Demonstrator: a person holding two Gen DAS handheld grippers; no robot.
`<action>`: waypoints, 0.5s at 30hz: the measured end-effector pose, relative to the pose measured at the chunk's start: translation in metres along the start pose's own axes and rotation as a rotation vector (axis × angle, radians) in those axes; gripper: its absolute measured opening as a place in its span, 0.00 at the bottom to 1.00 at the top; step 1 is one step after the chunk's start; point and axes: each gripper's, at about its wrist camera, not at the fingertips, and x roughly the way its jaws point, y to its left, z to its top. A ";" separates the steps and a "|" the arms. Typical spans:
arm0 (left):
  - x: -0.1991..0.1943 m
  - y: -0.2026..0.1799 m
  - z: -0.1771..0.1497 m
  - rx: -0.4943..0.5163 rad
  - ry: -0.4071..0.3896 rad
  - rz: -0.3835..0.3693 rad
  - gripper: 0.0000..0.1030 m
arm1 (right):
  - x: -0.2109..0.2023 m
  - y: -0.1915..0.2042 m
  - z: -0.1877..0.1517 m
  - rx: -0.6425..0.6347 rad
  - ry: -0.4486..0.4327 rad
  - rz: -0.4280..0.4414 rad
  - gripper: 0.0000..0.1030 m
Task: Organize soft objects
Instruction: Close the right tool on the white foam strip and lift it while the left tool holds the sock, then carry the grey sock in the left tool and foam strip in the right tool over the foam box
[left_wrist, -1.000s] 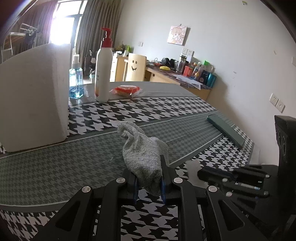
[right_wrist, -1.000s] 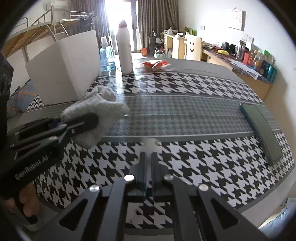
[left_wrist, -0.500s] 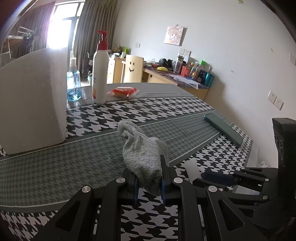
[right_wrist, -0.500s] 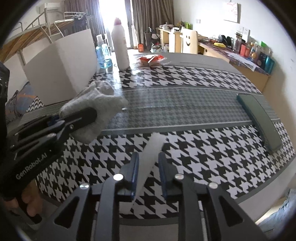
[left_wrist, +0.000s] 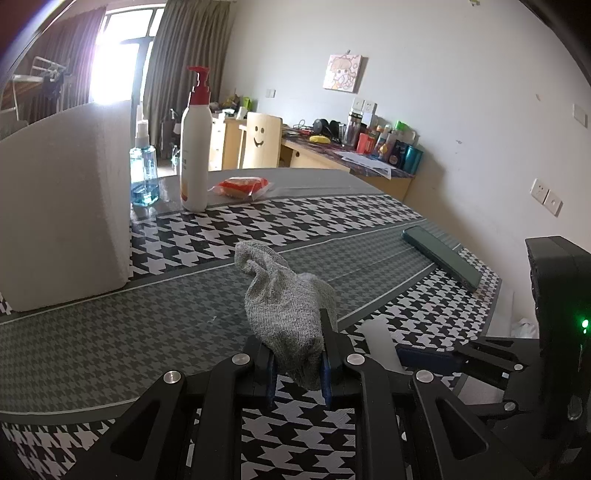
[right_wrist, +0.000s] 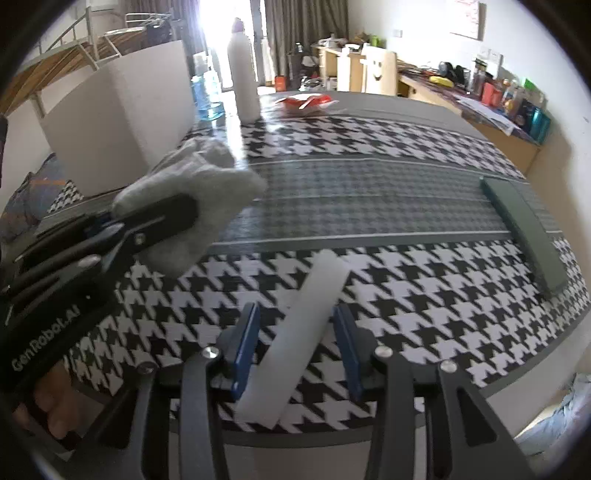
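My left gripper (left_wrist: 297, 363) is shut on a crumpled grey sock (left_wrist: 286, 306) and holds it above the houndstooth tablecloth near the front edge. The sock also shows in the right wrist view (right_wrist: 201, 192), clamped by the left gripper (right_wrist: 173, 221). My right gripper (right_wrist: 300, 343) is open. A white foam strip (right_wrist: 299, 339) lies on the table between its blue pads (right_wrist: 245, 339), touching neither. The strip also shows in the left wrist view (left_wrist: 380, 345), beside the right gripper (left_wrist: 443, 360).
A large white foam box (left_wrist: 62, 199) stands at the left. Behind it are a blue spray bottle (left_wrist: 143, 173), a white pump bottle (left_wrist: 195, 155) and a red snack packet (left_wrist: 242, 186). A dark green flat case (right_wrist: 524, 229) lies at the table's right edge.
My right gripper has opened from shut, and the white foam strip now lies free between its fingers. The left gripper still holds the sock and has barely moved.
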 end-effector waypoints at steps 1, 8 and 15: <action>0.000 -0.001 0.000 0.000 -0.001 0.000 0.18 | 0.000 0.002 0.000 -0.004 0.002 -0.006 0.45; -0.002 -0.003 0.000 0.014 -0.010 0.007 0.18 | -0.003 0.002 0.001 -0.020 -0.014 -0.008 0.17; -0.006 -0.001 0.005 0.005 -0.028 0.032 0.18 | -0.020 -0.009 0.009 -0.030 -0.086 0.019 0.16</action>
